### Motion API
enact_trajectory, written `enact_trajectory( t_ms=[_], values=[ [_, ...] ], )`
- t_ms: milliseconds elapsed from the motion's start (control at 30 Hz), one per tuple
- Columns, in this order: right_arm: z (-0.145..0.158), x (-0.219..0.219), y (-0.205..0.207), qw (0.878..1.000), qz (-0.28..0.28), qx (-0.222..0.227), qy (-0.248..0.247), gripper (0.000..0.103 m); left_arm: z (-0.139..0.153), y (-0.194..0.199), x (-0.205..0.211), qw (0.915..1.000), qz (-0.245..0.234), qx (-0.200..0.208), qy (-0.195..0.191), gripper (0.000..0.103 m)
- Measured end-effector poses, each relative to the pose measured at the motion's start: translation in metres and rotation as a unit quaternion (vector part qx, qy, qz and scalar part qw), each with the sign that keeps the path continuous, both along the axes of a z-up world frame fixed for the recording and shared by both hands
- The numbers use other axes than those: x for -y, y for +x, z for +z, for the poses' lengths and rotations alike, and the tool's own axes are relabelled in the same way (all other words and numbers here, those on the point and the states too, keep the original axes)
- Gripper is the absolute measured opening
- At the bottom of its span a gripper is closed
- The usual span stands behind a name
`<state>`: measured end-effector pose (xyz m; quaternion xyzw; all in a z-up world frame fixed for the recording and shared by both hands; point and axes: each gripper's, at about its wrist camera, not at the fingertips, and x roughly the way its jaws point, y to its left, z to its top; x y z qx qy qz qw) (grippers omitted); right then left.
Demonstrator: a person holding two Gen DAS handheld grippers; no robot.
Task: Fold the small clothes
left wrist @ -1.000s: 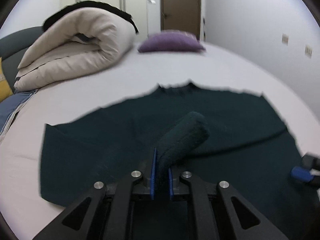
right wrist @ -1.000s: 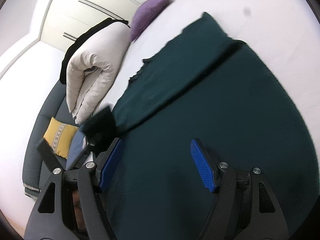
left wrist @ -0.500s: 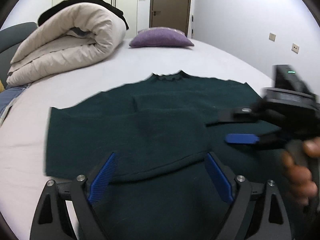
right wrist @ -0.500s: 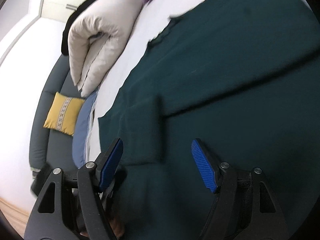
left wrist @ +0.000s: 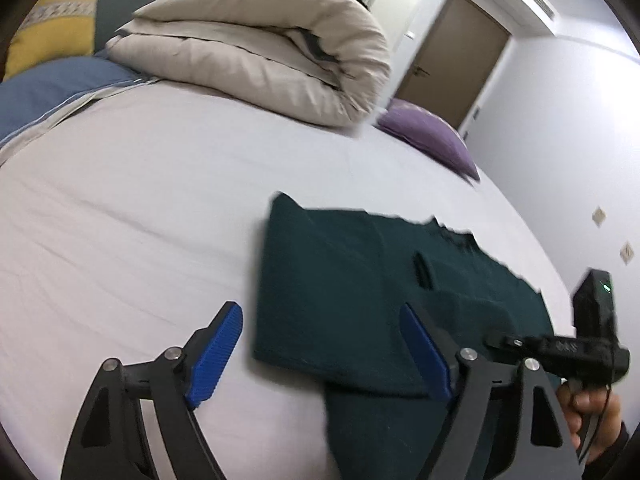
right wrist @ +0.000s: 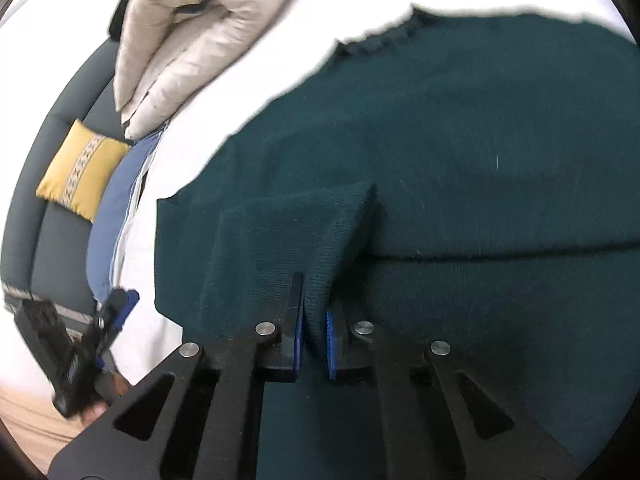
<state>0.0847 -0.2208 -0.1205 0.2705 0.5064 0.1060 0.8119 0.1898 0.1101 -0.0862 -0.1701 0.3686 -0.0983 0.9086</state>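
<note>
Clamped on a cuff, my right gripper (right wrist: 314,334) has its blue pads nearly together with a ridge of dark green knit pinched between them — the end of the sleeve (right wrist: 296,236), which rises as a tented fold from the sweater (right wrist: 460,140) towards the jaws. I hold it by the cuff, I judge, because that end lets me carry the whole sleeve across the body in one go. That gripper sits low and close over the sweater's near half, pointing along the cloth towards the neckline (right wrist: 376,42) at the far edge.

Out on my other side, my left gripper (left wrist: 320,360) is wide open and holds nothing; one pad hangs over bare white sheet (left wrist: 140,208), the other over the sweater's near edge, so it straddles the garment's side border. It is tilted, looking across the sweater towards the head of the bed — free, as I read it, to pin or smooth the cloth.

Beyond the sweater's neckline lie a rolled beige duvet (left wrist: 260,52) and a purple pillow (left wrist: 428,136). Past the duvet, off the sweater's left side, a yellow cushion (right wrist: 82,172) rests on a grey sofa (right wrist: 60,240).
</note>
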Motion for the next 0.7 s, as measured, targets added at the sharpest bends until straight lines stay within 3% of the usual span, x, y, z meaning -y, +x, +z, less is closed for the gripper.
enact_trajectory(
  t_ms=[100, 233, 300, 433, 533, 700],
  values=[
    [0.041, -0.007, -0.003, 0.997, 0.023, 0.058, -0.048, 0.007, 0.008, 0.006, -0.004, 0.9999, 0.009, 0.010, 0.003, 0.082],
    [0.093, 0.011, -0.007, 0.989, 0.011, 0.125, -0.075, 0.007, 0.013, 0.016, 0.000, 0.9998, 0.009, 0.016, 0.009, 0.082],
    [0.102, 0.029, -0.005, 0.988, -0.003, 0.131, -0.083, 0.007, 0.010, 0.025, 0.006, 0.9998, 0.011, 0.011, 0.012, 0.082],
    [0.073, 0.085, 0.008, 0.990, -0.043, 0.079, -0.113, 0.007, -0.005, 0.046, 0.012, 0.9997, 0.019, -0.016, 0.005, 0.082],
    [0.032, 0.124, 0.010, 0.993, -0.076, 0.021, -0.085, 0.007, -0.014, 0.060, 0.019, 0.9993, 0.023, -0.030, 0.004, 0.079],
    [0.012, 0.129, 0.012, 0.994, -0.077, 0.023, -0.070, 0.007, -0.034, 0.090, 0.037, 0.9968, 0.018, -0.070, 0.035, 0.071]
  ],
)
